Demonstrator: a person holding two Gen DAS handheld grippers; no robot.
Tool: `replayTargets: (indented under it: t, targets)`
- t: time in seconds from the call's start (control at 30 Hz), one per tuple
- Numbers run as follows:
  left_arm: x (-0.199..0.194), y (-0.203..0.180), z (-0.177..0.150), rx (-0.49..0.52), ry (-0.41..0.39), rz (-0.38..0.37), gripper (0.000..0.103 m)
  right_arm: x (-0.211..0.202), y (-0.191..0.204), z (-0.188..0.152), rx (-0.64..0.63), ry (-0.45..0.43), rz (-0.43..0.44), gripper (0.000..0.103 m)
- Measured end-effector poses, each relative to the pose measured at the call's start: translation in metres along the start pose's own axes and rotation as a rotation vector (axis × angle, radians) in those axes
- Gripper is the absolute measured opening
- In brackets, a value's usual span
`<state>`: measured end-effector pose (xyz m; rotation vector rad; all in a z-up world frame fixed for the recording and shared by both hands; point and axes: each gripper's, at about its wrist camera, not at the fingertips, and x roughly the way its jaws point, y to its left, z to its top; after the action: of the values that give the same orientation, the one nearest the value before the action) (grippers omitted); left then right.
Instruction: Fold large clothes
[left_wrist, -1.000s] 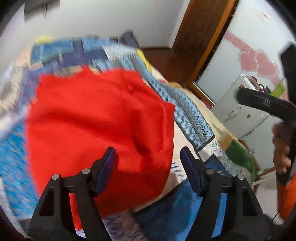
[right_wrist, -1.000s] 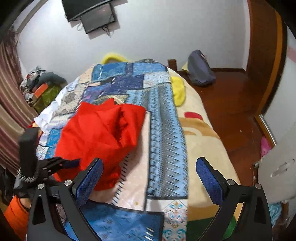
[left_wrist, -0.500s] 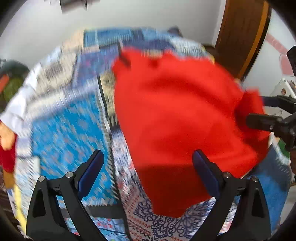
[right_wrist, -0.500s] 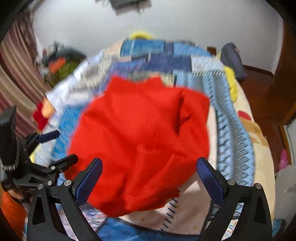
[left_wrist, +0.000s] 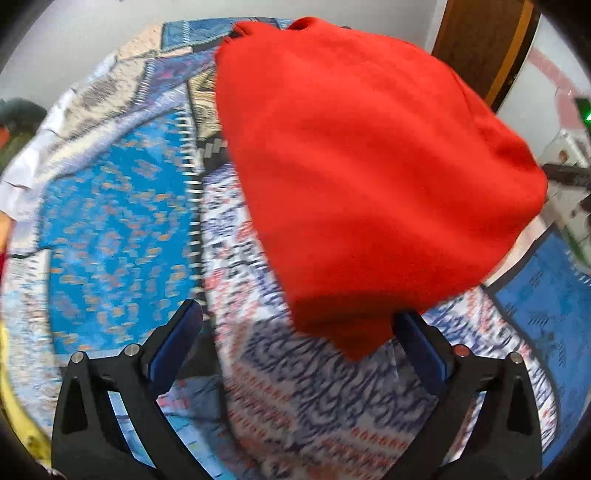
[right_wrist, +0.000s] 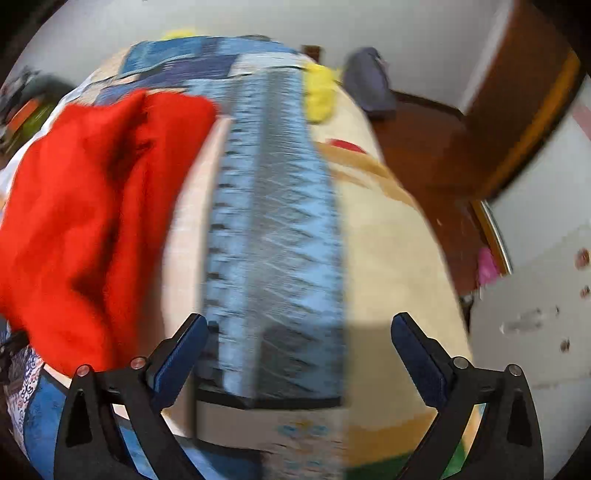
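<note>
Red fabric, the garment, lies heaped on the patterned blue bedspread. The left gripper is spread wide, gripping nothing, though the cloth's lower tip seems to overlap its right finger. The right gripper gapes empty over the bedspread, with the garment to its left.

Both wrist views are evenly and fairly brightly lit by soft indoor light, with no glare, and heavy fisheye bending curves the room toward black corners. Motion blur smears nearly everything — the patterned bedspread loses its print to streaks, the red garment reads as a flat saturated mass with soft edges, and the blue striped band runs into vertical smudges. Only the gripper frames stay sharp, and a dull shadow darkens the bedspread's near edge in the right view.
</note>
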<state>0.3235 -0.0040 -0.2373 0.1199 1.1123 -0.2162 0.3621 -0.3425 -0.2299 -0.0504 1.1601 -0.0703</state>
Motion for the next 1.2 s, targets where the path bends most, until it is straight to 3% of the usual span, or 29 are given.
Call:
replayTargets:
  t: [0.17, 0.33, 0.47, 0.6, 0.73, 0.83, 0.87, 0.93, 1.03, 1.13, 1.2]
  targets:
    - [-0.04, 0.004, 0.001, 0.058, -0.068, 0.044, 0.103, -0.036, -0.007, 0.008, 0.027, -0.085, 0.088, 0.099]
    - [-0.074, 0.027, 0.035, 0.007, -0.18, 0.054, 0.103, -0.063, 0.016, 0.037, 0.0, -0.185, 0.207, 0.099]
    - [-0.062, 0.052, 0.086, -0.032, -0.22, 0.071, 0.103, -0.065, 0.055, 0.071, -0.035, -0.191, 0.325, 0.099]
    - [-0.03, 0.069, 0.131, -0.097, -0.204, 0.052, 0.103, -0.041, 0.101, 0.108, -0.085, -0.148, 0.372, 0.099]
    - [0.015, 0.082, 0.162, -0.168, -0.16, -0.016, 0.103, 0.0, 0.14, 0.137, -0.135, -0.075, 0.369, 0.099]
    - [0.044, 0.087, 0.165, -0.176, -0.148, 0.056, 0.103, 0.037, 0.16, 0.149, -0.183, -0.048, 0.284, 0.099]
    - [0.049, 0.092, 0.164, -0.202, -0.155, 0.061, 0.103, 0.049, 0.162, 0.151, -0.193, -0.058, 0.224, 0.099]
    - [0.051, 0.102, 0.159, -0.254, -0.175, 0.041, 0.103, 0.066, 0.155, 0.153, -0.197, -0.062, 0.206, 0.102]
    - [0.045, 0.109, 0.151, -0.279, -0.204, 0.134, 0.103, 0.073, 0.125, 0.152, -0.098, -0.064, 0.244, 0.102]
    - [0.051, 0.112, 0.146, -0.242, -0.165, 0.212, 0.103, 0.071, 0.106, 0.148, -0.084, -0.07, 0.233, 0.102]
    - [0.054, 0.123, 0.144, -0.272, -0.121, 0.256, 0.101, 0.068, 0.104, 0.142, -0.105, -0.079, 0.204, 0.102]
